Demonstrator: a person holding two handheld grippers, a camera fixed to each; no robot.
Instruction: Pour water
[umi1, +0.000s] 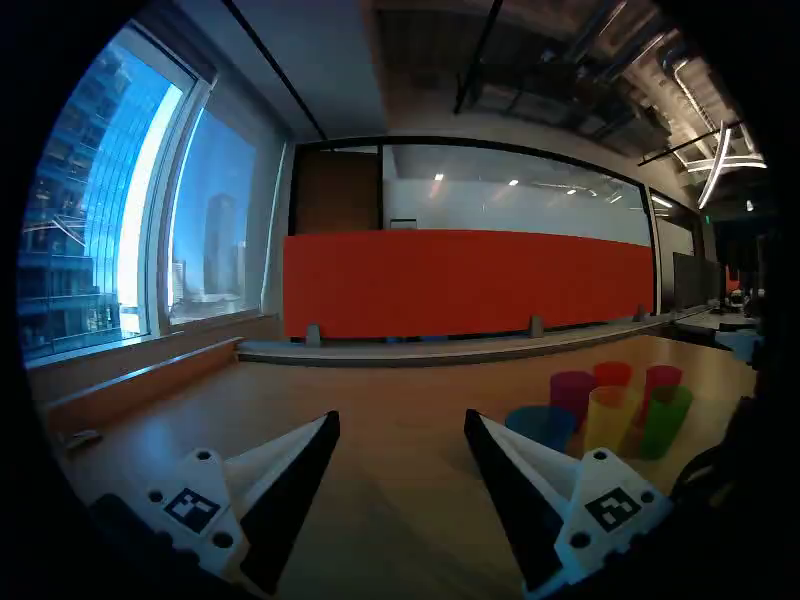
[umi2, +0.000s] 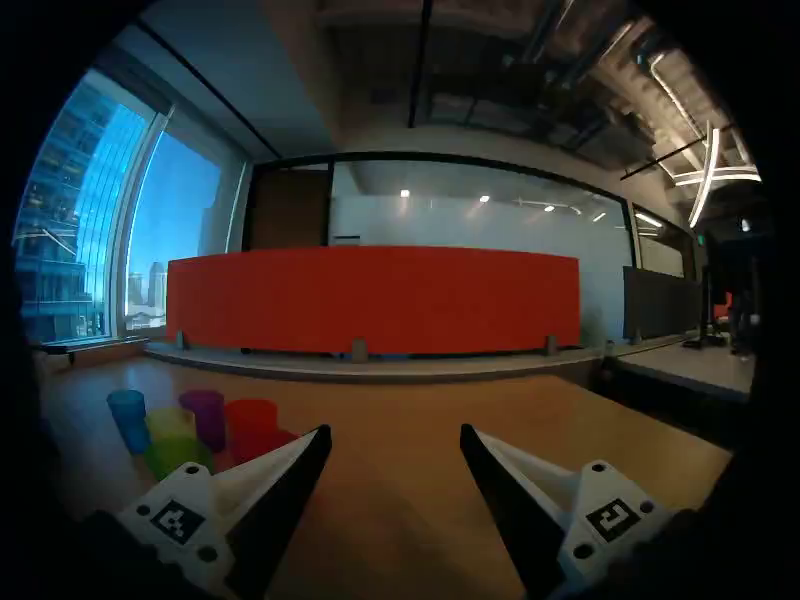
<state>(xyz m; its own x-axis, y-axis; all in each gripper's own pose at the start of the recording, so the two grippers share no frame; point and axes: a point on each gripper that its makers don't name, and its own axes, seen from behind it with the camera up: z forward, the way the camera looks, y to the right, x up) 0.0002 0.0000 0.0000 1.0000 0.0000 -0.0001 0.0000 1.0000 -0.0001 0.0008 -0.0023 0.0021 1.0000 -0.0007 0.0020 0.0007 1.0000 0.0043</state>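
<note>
A cluster of several translucent plastic cups stands on the wooden table. In the left gripper view it lies to the right: a blue cup (umi1: 540, 425), a yellow cup (umi1: 610, 415), a green cup (umi1: 665, 420), a purple cup (umi1: 572, 392) and red ones behind. My left gripper (umi1: 402, 428) is open above the table, left of the cups, holding nothing. In the right gripper view the cups sit at the lower left: blue cup (umi2: 128, 418), purple cup (umi2: 205, 415), red cup (umi2: 252, 428), green cup (umi2: 175, 455). My right gripper (umi2: 395, 442) is open and holds nothing, to the right of them.
An orange divider panel (umi1: 465, 283) runs along the table's far edge. Large windows (umi1: 110, 230) line the left wall above a wooden sill. Another desk (umi2: 690, 365) stands to the right. Bare table surface (umi2: 400, 500) stretches ahead of both grippers.
</note>
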